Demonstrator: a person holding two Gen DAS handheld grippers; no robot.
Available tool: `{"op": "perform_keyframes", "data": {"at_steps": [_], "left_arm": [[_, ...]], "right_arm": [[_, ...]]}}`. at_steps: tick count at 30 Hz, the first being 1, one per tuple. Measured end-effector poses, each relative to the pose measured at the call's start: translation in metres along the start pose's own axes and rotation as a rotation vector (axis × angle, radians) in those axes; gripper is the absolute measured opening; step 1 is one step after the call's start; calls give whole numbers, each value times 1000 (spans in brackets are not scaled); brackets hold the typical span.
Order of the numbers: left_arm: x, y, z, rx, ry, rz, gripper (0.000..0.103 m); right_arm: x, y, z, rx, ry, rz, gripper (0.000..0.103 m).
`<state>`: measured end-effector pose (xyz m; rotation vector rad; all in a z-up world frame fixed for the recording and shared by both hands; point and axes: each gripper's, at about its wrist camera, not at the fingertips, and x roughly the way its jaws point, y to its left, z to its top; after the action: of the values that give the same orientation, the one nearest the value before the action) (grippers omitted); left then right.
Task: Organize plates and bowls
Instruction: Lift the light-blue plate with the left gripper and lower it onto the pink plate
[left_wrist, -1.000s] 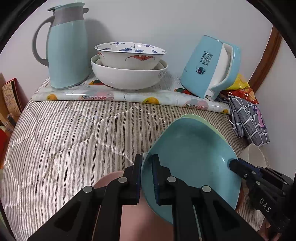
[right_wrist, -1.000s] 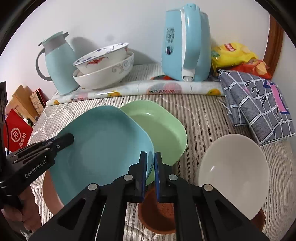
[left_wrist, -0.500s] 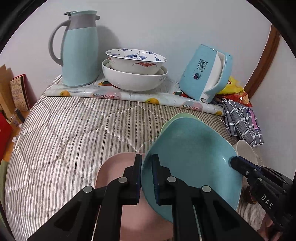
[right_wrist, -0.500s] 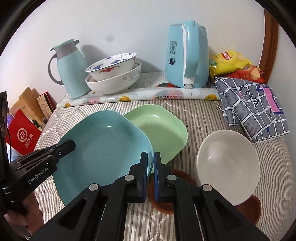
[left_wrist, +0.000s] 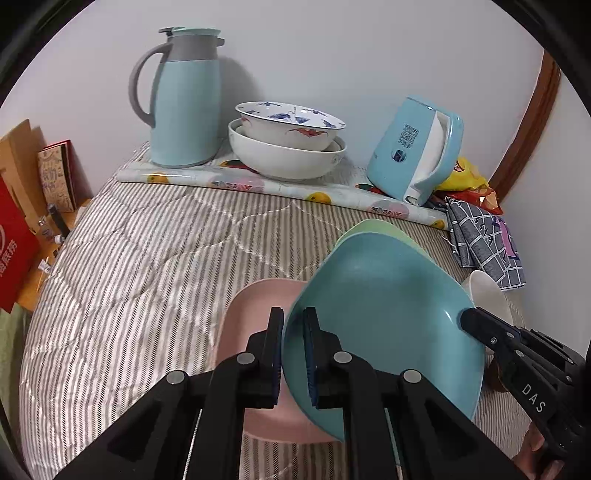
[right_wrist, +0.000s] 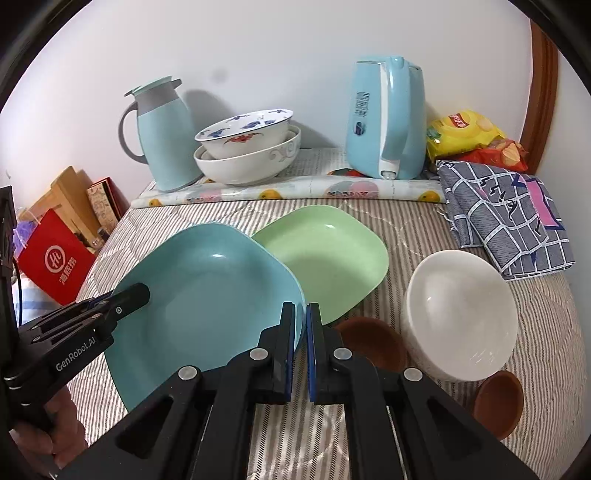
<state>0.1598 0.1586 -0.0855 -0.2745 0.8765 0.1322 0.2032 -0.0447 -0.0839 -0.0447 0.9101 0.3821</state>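
Note:
A teal square plate is held in the air by both grippers. My left gripper is shut on its left rim. My right gripper is shut on its right rim. A pink plate lies on the striped cloth under the teal plate's left part. A green plate lies behind and to the right. A white bowl stands at the right. Two small brown bowls sit near it.
At the back stand a teal jug, two stacked porcelain bowls on a fruit-print mat and a blue kettle. A checked cloth and snack bags lie at the back right. Boxes stand left of the bed.
Both grippers have lifted the teal plate up and back. More of the pink plate now shows beneath it, and the brown bowls show on the right.

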Motion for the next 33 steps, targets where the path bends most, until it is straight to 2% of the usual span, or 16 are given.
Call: {"op": "perform_keyframes", "data": {"at_steps": [14,25,33], "left_arm": [[-9,33,-20,-45,17,46,11],[-1,50,-34,-72,53,77,11],[9,53,-36,-74,77,80,11]], "right_arm": [[8,29,-14,-47,20,49,6],[27,45,-27,-81,75,65,6],[39,46,-25,-100,96,59,6]]}}
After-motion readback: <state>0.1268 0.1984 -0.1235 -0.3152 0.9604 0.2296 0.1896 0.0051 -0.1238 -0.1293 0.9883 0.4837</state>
